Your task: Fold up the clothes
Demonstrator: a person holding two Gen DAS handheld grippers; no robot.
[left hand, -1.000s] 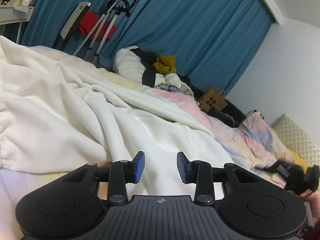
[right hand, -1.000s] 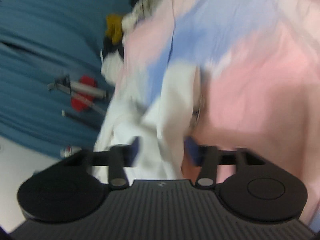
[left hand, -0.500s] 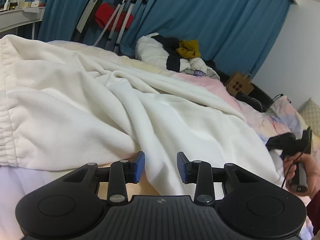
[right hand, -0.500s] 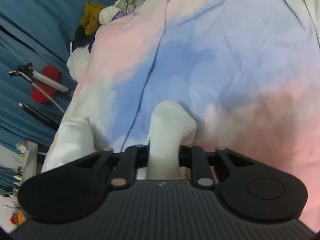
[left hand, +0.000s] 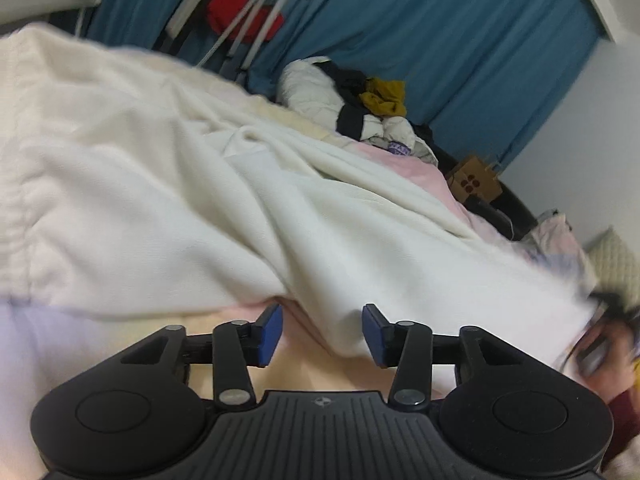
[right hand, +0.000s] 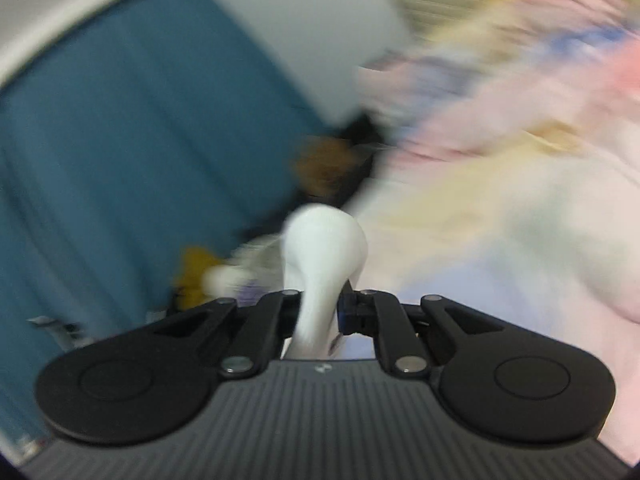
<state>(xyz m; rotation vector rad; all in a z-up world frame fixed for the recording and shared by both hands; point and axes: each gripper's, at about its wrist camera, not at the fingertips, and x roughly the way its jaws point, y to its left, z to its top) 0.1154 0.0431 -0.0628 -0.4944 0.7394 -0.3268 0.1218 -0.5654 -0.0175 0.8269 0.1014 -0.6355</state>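
A large white garment [left hand: 168, 208] lies crumpled across the bed, with a gathered hem at the far left. My left gripper [left hand: 322, 336] is open, its blue pads [left hand: 269, 332] low over the bedsheet, with a fold of the garment hanging just between them. My right gripper [right hand: 320, 312] is shut on a bunched end of the white garment [right hand: 324, 248], lifted off the bed; the view is heavily blurred. The right gripper also shows blurred at the right edge of the left wrist view [left hand: 600, 344].
A pile of other clothes [left hand: 360, 100] sits at the far end of the bed before blue curtains [left hand: 460, 40]. A folded rack with a red item [left hand: 240, 16] leans at the back left. A brown paper bag [left hand: 476, 180] stands beside the bed. The bedsheet [right hand: 520, 160] is pastel pink and blue.
The right gripper closed on the garment's end and has swung it up off the bed. The cloth has been pulled toward the right. The left gripper stays open, shifted slightly.
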